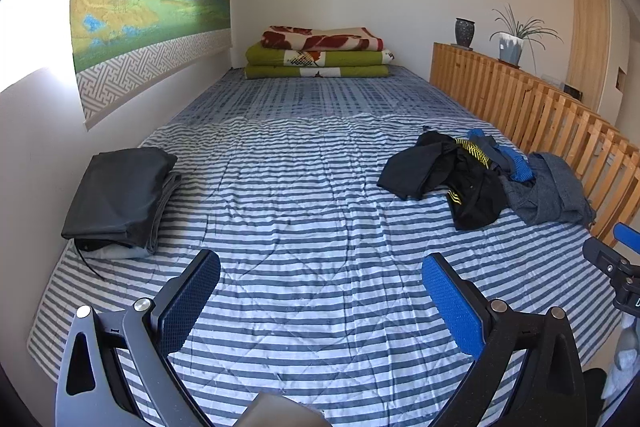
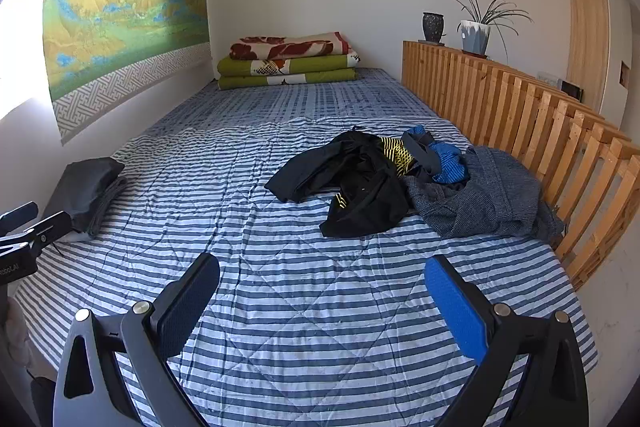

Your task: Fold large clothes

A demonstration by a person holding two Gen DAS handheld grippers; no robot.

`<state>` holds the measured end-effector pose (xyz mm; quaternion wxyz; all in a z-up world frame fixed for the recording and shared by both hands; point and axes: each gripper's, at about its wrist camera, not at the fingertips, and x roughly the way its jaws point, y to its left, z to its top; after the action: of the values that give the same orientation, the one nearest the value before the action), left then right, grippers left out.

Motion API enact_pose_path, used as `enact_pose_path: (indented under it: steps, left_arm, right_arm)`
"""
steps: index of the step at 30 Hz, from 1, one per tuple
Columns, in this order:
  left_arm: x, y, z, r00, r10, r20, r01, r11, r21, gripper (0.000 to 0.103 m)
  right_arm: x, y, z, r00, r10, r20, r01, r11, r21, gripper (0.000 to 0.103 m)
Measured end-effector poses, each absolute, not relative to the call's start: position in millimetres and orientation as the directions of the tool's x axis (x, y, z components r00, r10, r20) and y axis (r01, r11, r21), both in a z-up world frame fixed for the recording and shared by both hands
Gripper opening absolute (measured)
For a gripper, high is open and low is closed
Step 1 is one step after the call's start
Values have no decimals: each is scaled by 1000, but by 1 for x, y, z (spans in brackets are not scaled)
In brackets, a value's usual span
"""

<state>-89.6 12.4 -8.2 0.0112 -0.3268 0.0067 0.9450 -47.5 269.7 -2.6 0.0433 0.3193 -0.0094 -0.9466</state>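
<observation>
Left wrist view shows the left gripper [image 1: 320,291] with jaws wide apart and empty over the striped quilt [image 1: 304,211]; the right gripper [image 2: 322,293] is likewise spread and holds nothing. At the quilt's left edge sits a folded stack [image 1: 120,199], seemingly finished. At its right edge, against the wooden rail [image 2: 520,115], lies the unfolded heap [image 2: 400,183], seemingly several garments left.

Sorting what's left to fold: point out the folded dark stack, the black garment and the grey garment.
folded dark stack [image 1: 116,199], left wrist view, top face.
black garment [image 2: 360,195], right wrist view, middle.
grey garment [image 2: 488,199], right wrist view, middle.
</observation>
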Motion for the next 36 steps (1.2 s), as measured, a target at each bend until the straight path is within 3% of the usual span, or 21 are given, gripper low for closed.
enact_pose_path:
  steps: [12, 22, 26, 36]
  left_arm:
    - [-87, 3, -11, -782, 17, -623, -12, -1000, -13, 102]
    - [-126, 0, -45, -766, 41, -641, -28, -999, -30, 102]
    - [-137, 0, -65, -769, -30, -638, 17, -999, 27, 102]
    - [-149, -4, -92, -716, 13, -698, 6, -1000, -25, 102]
  right_arm:
    - [-44, 263, 5, -809, -57, -586, 51, -998, 27, 101]
    - [-72, 246, -19, -802, -6, -597, 23, -1000, -21, 101]
    - [-93, 238, -35, -794, -8, -608, 23, -1000, -18, 101]
    - [-103, 226, -43, -800, -23, -600, 60, -997, -43, 101]
